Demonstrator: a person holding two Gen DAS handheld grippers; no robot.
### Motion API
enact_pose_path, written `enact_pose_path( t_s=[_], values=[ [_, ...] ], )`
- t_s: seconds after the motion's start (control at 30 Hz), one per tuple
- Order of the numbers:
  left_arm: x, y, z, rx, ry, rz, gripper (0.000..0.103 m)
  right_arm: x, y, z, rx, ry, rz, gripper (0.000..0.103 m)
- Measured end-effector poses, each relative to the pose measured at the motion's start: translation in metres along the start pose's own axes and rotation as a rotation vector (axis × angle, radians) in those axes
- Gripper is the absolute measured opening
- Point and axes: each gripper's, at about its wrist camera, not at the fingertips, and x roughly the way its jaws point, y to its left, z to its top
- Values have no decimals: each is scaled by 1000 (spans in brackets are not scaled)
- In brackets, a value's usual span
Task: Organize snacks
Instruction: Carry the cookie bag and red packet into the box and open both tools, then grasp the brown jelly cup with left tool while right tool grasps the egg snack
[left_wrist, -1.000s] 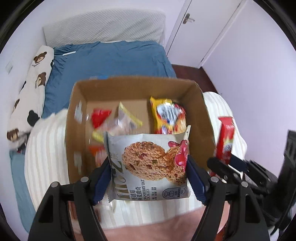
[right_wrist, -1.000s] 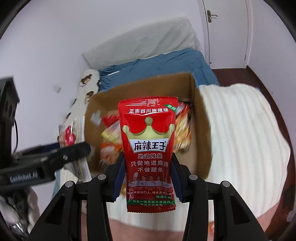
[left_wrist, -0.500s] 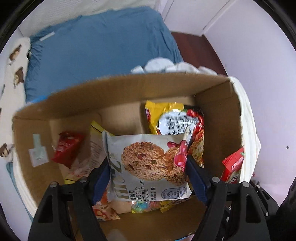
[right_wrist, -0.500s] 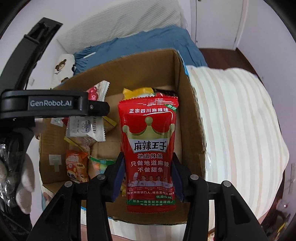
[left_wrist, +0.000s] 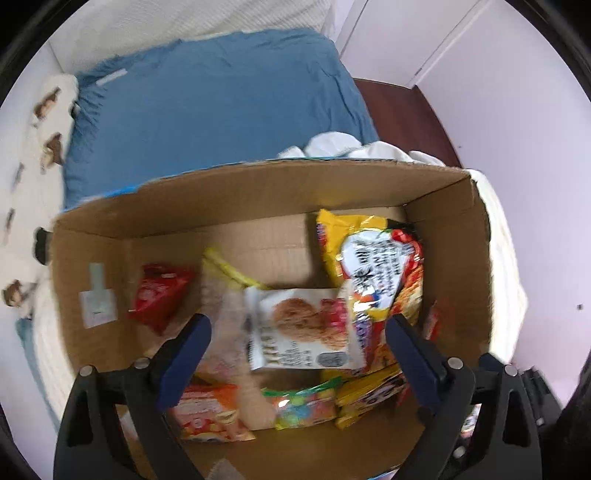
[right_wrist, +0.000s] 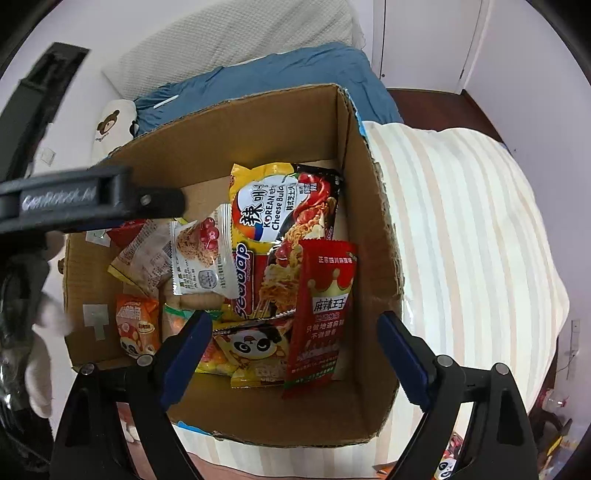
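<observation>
Both tongs hang spread wide and empty over the cardboard box (right_wrist: 354, 155), which sits on a striped blanket (right_wrist: 461, 221) on the bed. Between the left tongs (left_wrist: 295, 343), the cookie packet (left_wrist: 304, 332) lies loose on the heap inside the box, blurred in the left wrist view and touching neither blue pad; from the right wrist it rests against the big noodle bag (right_wrist: 284, 206). The red spicy-strip packet (right_wrist: 321, 317) stands tilted against the right-hand wall of the box, clear of the right tongs (right_wrist: 295, 347), whose fingers are well apart on either side of it. So these two packets count as stowed. Already in the box with them are a small red packet (left_wrist: 160, 295), an orange bag (right_wrist: 136, 325), a panda-printed yellow bag (right_wrist: 255, 347) and a few others. Whether more snacks wait outside the box cannot be judged: only a scrap of colourful wrapping shows at the bottom right edge of the right wrist view.
</observation>
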Motion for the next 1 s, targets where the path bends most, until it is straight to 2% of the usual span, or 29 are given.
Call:
enact_pose_path(
  t_s=[0.17, 0.5, 0.83, 1.0],
  values=[
    [-21, 8, -29, -1, -73, 62, 97, -9, 3, -8, -11, -7, -15, 93],
    [-68, 15, -112, -7, -247, 154, 97, -42, 17, -41, -66, -84, -28, 93],
    [-127, 7, -199, -17, -484, 253, 97, -104, 34, -100, -120, -271, -58, 93],
    [-153, -3, -234, -16, -565, 274, 97, -135, 38, -126, -124, -351, -53, 93]
  ],
)
